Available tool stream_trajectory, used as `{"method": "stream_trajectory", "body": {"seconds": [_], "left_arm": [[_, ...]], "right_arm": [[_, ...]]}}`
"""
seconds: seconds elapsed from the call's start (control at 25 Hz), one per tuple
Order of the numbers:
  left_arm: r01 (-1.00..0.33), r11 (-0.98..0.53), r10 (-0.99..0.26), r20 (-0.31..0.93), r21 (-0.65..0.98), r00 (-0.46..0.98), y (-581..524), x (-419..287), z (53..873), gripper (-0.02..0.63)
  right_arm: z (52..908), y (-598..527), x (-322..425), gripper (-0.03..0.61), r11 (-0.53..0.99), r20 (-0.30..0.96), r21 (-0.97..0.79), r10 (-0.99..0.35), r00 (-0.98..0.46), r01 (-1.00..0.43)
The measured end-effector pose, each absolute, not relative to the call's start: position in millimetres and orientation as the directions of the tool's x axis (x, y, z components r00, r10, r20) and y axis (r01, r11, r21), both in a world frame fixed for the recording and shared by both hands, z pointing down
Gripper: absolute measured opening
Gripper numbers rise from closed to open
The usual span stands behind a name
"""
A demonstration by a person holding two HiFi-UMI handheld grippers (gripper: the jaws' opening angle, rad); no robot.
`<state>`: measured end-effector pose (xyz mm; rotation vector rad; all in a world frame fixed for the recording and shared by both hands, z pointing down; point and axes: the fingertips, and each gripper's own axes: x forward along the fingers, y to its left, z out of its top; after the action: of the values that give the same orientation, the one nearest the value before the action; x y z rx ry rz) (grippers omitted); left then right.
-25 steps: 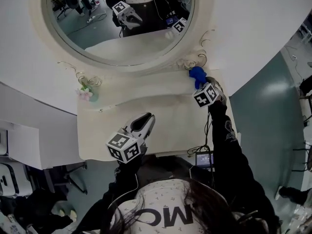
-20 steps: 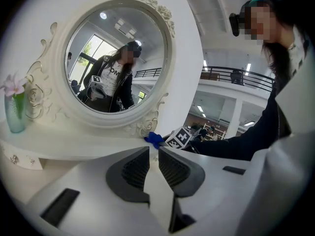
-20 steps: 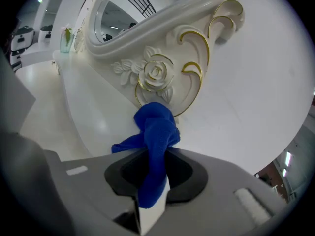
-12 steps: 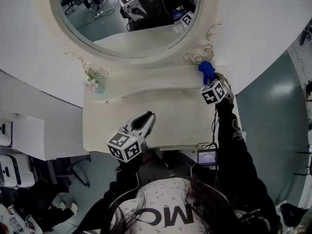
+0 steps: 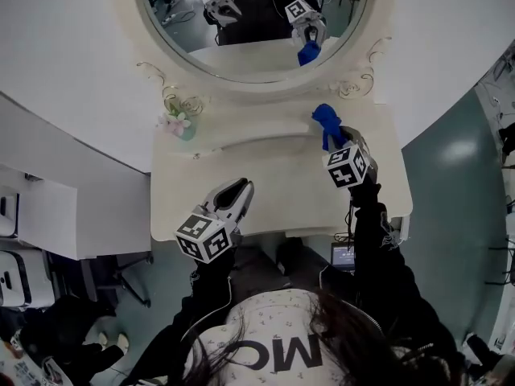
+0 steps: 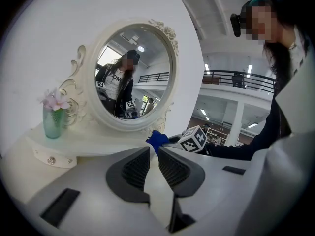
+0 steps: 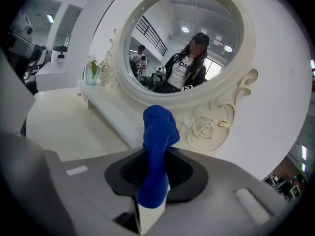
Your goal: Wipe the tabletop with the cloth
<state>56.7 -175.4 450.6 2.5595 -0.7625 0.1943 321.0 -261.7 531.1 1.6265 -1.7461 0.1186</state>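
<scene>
A blue cloth [image 5: 324, 121] [image 7: 157, 132] stands up out of my right gripper [image 5: 333, 141] [image 7: 155, 167], which is shut on it. The gripper hangs over the back right of the cream tabletop [image 5: 273, 191] [image 7: 64, 127], just in front of the raised shelf [image 5: 257, 140]. The cloth's lower end is hidden by the jaws. My left gripper [image 5: 239, 188] [image 6: 153, 156] hovers near the table's front edge, left of the middle. Its jaws stand a narrow gap apart with nothing between them. From the left gripper view the cloth [image 6: 156, 140] and the right gripper's marker cube [image 6: 193, 139] lie straight ahead.
A large oval mirror [image 5: 249, 22] [image 7: 182, 43] in a carved frame rises behind the shelf. A green vase of pink flowers [image 5: 179, 125] [image 6: 53, 119] stands at the shelf's left end. A small screen [image 5: 342, 257] sits below the table's front right. The floor drops away right of the table.
My right gripper has carried the cloth away from the mirror frame's right corner, leftward and toward the front. The left gripper has stayed where it was. The head view has shifted.
</scene>
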Motion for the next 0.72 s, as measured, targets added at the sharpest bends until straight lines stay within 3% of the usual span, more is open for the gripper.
{"method": "stream_trajectory", "body": {"seconds": [0.36, 0.72], "left_arm": [[-0.589, -0.732, -0.518, 0.281, 0.342, 0.808, -189.5, -71.6, 455.1, 0.046], [-0.679, -0.642, -0.609, 0.300, 0.356, 0.734, -208.7, -213.9, 475.8, 0.046]], "right_arm": [[537.1, -251.1, 151.2, 0.094, 0.267, 0.593, 0.310, -0.805, -0.034, -0.912], [559.5, -275.8, -59.5, 0.094, 0.461, 0.633, 0.253, -0.744, -0.215, -0.851]]}}
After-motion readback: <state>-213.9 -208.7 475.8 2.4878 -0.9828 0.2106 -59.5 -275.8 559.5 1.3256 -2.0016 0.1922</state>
